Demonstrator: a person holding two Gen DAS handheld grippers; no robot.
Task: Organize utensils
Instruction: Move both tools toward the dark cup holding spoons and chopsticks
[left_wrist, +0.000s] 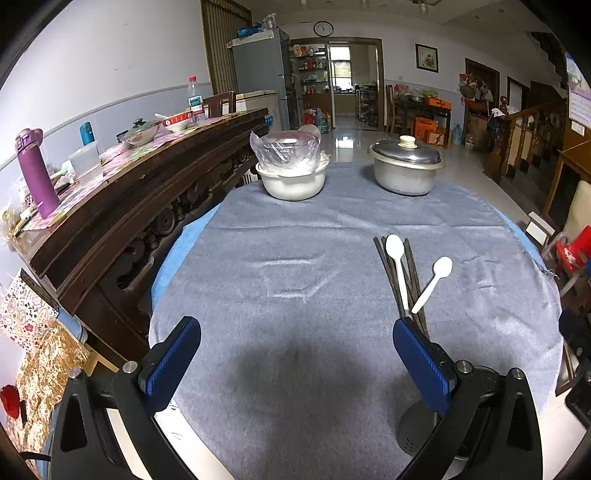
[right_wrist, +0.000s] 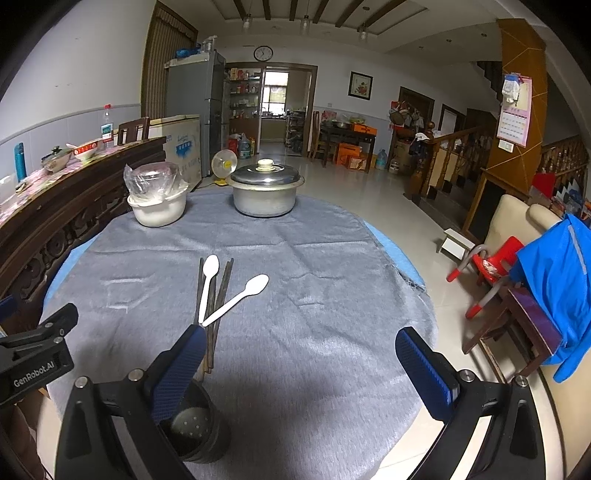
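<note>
Two white plastic spoons, one (left_wrist: 397, 266) lying along a bundle of dark chopsticks (left_wrist: 410, 284) and the other (left_wrist: 433, 282) angled off to the right, rest on the grey cloth. The right wrist view shows the same spoons (right_wrist: 207, 285) (right_wrist: 238, 298) and chopsticks (right_wrist: 218, 306). A black utensil holder (right_wrist: 197, 430) with a perforated bottom stands empty at the near table edge, partly behind a finger; it also shows in the left wrist view as a holder (left_wrist: 415, 430). My left gripper (left_wrist: 295, 354) is open above bare cloth. My right gripper (right_wrist: 301, 365) is open too, just right of the chopstick ends.
A white bowl with plastic-wrapped bowls (left_wrist: 291, 173) and a lidded metal pot (left_wrist: 404, 166) stand at the far side of the round table (right_wrist: 399, 243). A dark wooden sideboard (left_wrist: 140, 206) runs along the left. A red child's chair (right_wrist: 491, 269) and a wooden stool stand at the right.
</note>
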